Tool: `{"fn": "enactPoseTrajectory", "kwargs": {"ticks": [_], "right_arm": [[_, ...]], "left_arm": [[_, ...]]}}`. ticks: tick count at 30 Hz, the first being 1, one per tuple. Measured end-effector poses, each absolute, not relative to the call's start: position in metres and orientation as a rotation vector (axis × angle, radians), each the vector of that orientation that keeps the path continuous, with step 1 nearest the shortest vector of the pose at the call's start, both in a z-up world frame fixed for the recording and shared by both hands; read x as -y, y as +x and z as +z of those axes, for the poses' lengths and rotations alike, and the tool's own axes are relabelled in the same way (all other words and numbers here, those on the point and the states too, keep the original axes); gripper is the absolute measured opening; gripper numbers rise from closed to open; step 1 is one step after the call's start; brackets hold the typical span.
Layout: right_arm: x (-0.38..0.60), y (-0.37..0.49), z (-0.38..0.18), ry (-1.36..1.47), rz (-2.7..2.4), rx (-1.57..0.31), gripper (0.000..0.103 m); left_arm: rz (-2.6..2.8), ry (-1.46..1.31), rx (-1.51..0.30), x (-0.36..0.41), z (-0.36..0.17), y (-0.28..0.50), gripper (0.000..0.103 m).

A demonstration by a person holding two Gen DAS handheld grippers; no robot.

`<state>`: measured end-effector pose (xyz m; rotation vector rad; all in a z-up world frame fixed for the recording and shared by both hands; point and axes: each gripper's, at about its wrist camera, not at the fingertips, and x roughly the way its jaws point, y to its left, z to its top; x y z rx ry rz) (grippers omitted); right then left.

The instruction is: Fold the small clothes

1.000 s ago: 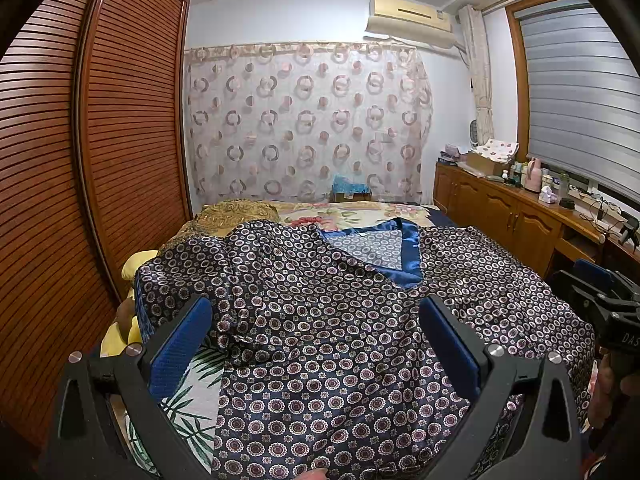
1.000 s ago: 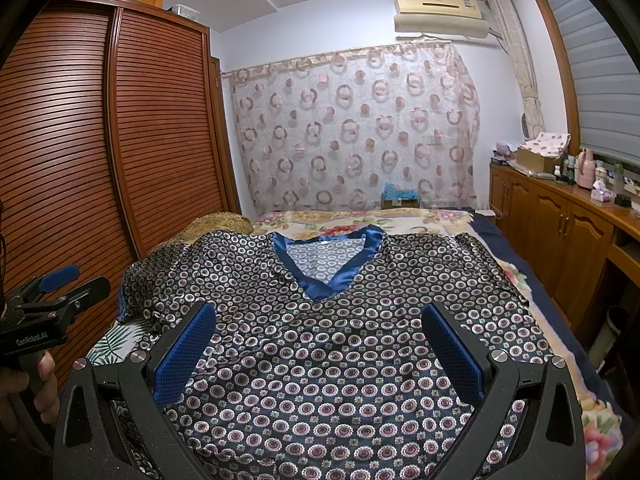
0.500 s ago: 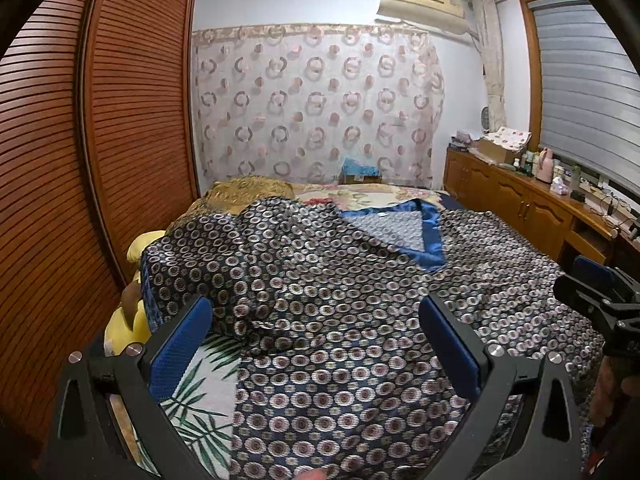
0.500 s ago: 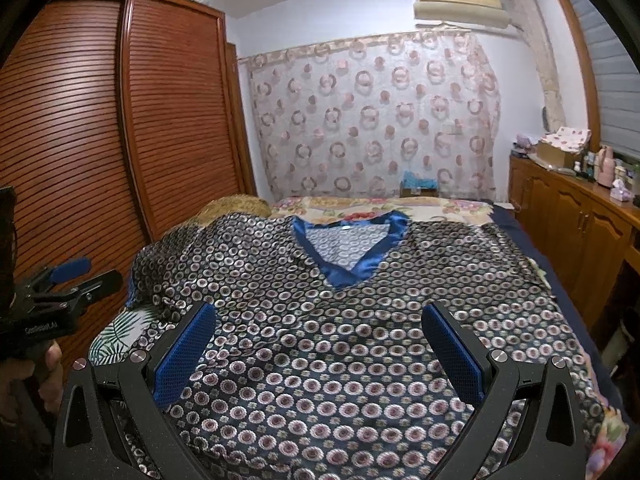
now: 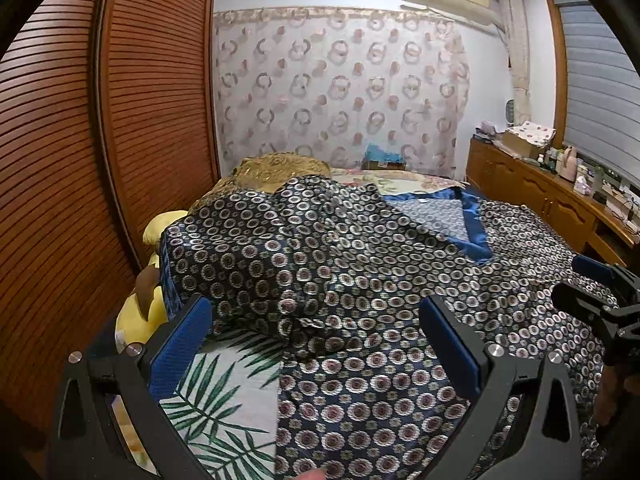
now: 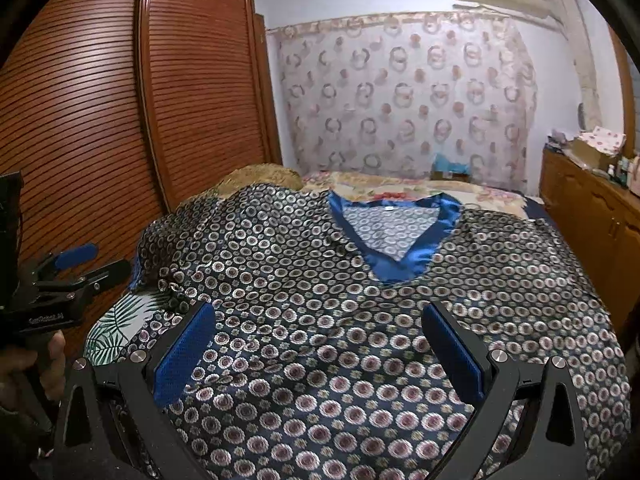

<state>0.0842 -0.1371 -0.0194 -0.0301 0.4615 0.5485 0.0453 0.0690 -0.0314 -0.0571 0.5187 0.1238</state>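
Note:
A dark satin top [image 5: 360,280] [image 6: 340,300] with a ring pattern and a blue V-neck collar [image 6: 416,256] lies spread front-up on the bed. Its left sleeve [image 5: 224,248] is bunched over pillows at the bed's left side. My left gripper [image 5: 316,344] is open above the top's lower left edge, nothing between its blue pads. My right gripper [image 6: 320,352] is open over the middle of the lower front, holding nothing. Each view shows the other gripper at its edge: the right one [image 5: 600,300], the left one [image 6: 68,276] in a hand.
A leaf-print sheet [image 5: 224,392] shows under the top's left edge. Yellow pillows [image 5: 160,228] and a gold cushion [image 5: 280,168] lie along the wooden slatted wardrobe [image 5: 80,160]. A wooden cabinet [image 5: 540,200] with clutter runs along the right wall.
Both grippers have shifted left and dipped toward the bed, bringing the left sleeve and leaf-print sheet further into view. The top has not moved; both stay open.

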Motion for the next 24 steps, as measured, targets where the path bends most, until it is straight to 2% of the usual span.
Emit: {"fn": "enactPoseTrajectory", "kwargs": {"ticks": [13,24], "right_arm": [[0.091,0.149,-0.014,-0.076,0.640,-0.526,0.103],[0.031,0.204,-0.015,-0.156,0.751,-0.599,0.103]], "left_arm": [[0.169,-0.068,-0.566,-0.108,-0.034,0.075,0.103],[0.222,-0.129,-0.644,-0.207,-0.049,0.119,0.103]]}}
